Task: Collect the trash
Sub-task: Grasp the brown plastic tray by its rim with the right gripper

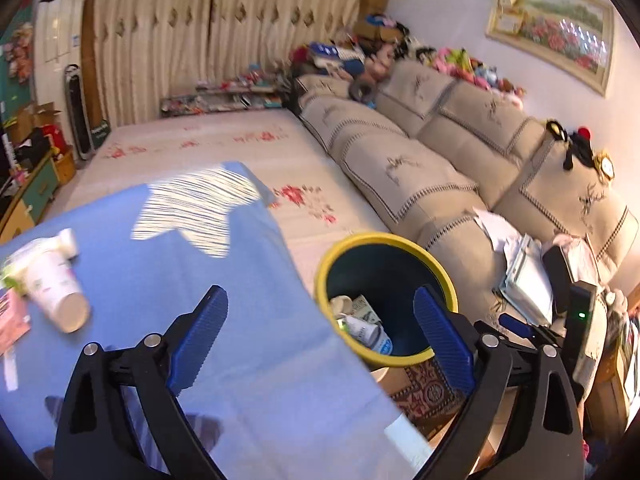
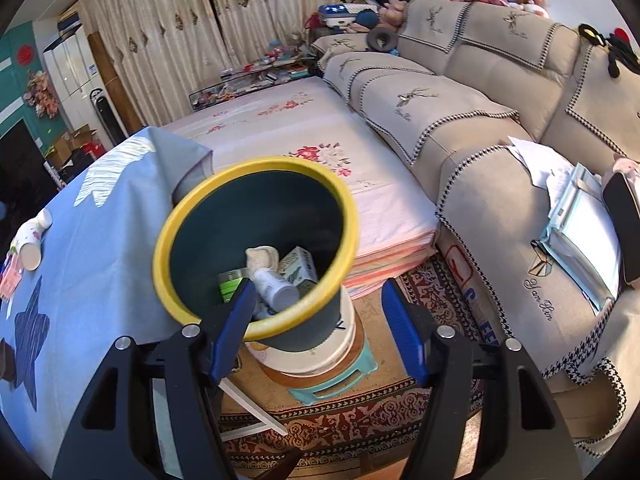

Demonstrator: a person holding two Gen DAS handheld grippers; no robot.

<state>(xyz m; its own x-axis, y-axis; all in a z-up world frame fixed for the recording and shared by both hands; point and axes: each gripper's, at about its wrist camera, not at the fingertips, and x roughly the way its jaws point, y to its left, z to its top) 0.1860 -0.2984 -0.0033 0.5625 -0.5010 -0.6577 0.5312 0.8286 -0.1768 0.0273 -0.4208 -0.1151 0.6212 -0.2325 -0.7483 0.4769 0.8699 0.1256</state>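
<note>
On the far left of the blue cloth-covered counter (image 1: 240,320) lies a white paper cup (image 1: 52,284), tipped on its side, its open mouth facing the near edge and its long axis running up and away toward the counter's far side. Just beside it, at the counter's left margin, sits a flat pink wrapper (image 1: 12,316).

The left gripper (image 1: 320,336) hangs over the counter's right edge with its jaws spread wide and nothing between them. The cup lies well to the left of those jaws, so this hand is plainly the nearer one for it; I judge it must swing left and turn to close across the cup's body, not along its length.

To the right stands the dark bin with a yellow rim (image 2: 256,240), perched on stacked stools beside the counter, already holding a white bottle (image 2: 272,284) and small cartons. The right gripper (image 2: 320,320) has its jaws partly open, the left one overlapping the bin's near rim; whether it grips that rim I cannot tell.
</note>
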